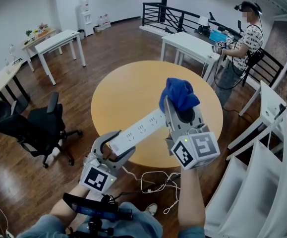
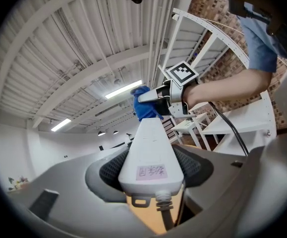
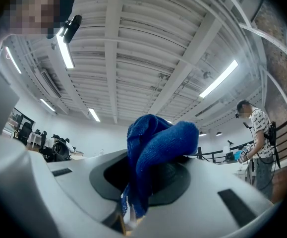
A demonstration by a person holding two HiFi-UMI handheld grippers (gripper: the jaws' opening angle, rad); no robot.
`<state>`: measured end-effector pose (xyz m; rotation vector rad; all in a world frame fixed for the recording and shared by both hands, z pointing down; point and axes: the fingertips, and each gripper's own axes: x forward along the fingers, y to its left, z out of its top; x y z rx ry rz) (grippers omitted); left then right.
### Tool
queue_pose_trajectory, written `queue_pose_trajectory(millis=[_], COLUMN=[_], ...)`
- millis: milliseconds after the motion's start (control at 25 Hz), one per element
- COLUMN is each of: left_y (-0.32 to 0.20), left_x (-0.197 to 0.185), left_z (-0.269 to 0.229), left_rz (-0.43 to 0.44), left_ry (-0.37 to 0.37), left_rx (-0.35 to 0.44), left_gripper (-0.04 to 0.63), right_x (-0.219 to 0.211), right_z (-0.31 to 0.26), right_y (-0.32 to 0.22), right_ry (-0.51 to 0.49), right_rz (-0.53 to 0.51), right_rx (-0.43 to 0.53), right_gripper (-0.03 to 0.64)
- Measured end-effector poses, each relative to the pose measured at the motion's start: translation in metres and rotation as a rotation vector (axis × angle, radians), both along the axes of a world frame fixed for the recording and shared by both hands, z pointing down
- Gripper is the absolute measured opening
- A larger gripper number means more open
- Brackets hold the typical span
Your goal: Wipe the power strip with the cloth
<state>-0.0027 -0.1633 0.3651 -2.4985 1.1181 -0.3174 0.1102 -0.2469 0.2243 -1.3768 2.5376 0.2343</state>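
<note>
Deep blue cloth (image 1: 179, 94), white power strip (image 1: 138, 129), yellow-tan table (image 1: 128, 83).
The left gripper (image 1: 117, 145) and right gripper (image 1: 182, 108) are showing pale grey, their cubes wearing black-and-white square markers; the power strip is carrying a pink label (image 2: 151, 171).

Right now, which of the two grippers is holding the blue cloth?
The right gripper, at the head view's right, is closed on the blue cloth; the left gripper instead clamps the white power strip at its cord end.

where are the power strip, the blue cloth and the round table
power strip (image 1: 141, 129), head view, middle of its socket face
blue cloth (image 1: 179, 94), head view, centre of the bunch
round table (image 1: 133, 83), head view, bare top
</note>
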Motion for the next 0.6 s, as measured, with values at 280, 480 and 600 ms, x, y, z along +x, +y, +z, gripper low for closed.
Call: queue_pose_trajectory(millis=[280,480,600], left_y=[-0.007,-0.014,-0.017], left_x=[-0.015,-0.023,-0.026], left_z=[-0.001,-0.004,-0.005], left_rz=[-0.029,-0.052,-0.06], left_ry=[0.056,0.091,0.099], left_rx=[-0.023,-0.039,-0.043], left_gripper=[0.282,0.282,0.282], right_x=[-0.002,-0.001,-0.003], right_z=[0.009,0.017,0.02], right_y=[0.005,0.009,0.009], right_ry=[-0.011,-0.021,-0.026], right_rz=[0.001,0.003,0.002], right_rx=[-0.007,-0.02,-0.027], right_gripper=[0.075,0.075,0.075])
